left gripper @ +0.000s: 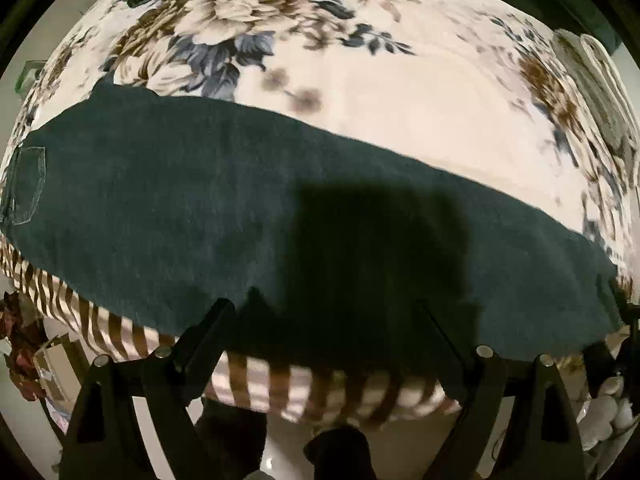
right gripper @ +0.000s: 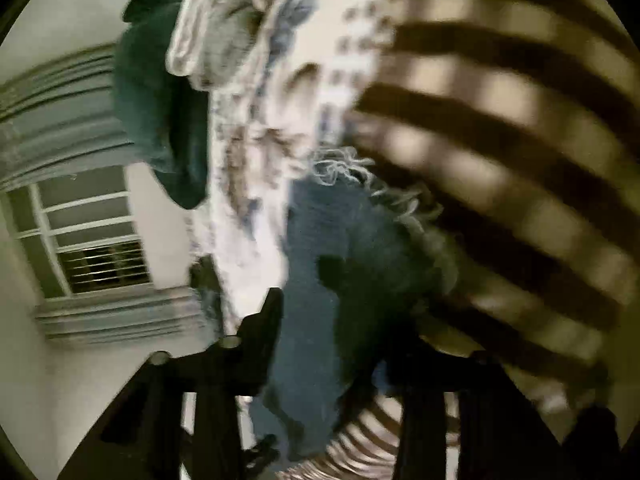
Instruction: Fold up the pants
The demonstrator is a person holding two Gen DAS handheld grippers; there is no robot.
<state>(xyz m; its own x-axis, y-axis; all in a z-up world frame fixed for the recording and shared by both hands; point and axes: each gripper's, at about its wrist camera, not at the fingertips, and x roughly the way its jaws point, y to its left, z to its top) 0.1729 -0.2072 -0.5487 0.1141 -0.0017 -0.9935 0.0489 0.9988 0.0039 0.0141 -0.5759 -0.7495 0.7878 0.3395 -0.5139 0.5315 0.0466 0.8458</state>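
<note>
Pants [left gripper: 200, 216] flat on floral bedspread [left gripper: 400, 112], window [right gripper: 92, 236] beyond

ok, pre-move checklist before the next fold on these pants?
1. Pants spread flat on the floral bedspread: ok, no big wrinkles visible.
2. Left gripper open and empty above the near edge: ok.
3. Right gripper has the frayed hem end: cannot tell, denim sits between the fingers but the frame is blurred.
4. Near edge supported: not ok, it overhangs the striped sheet.
5. Back pocket end lying flat: ok.
</note>
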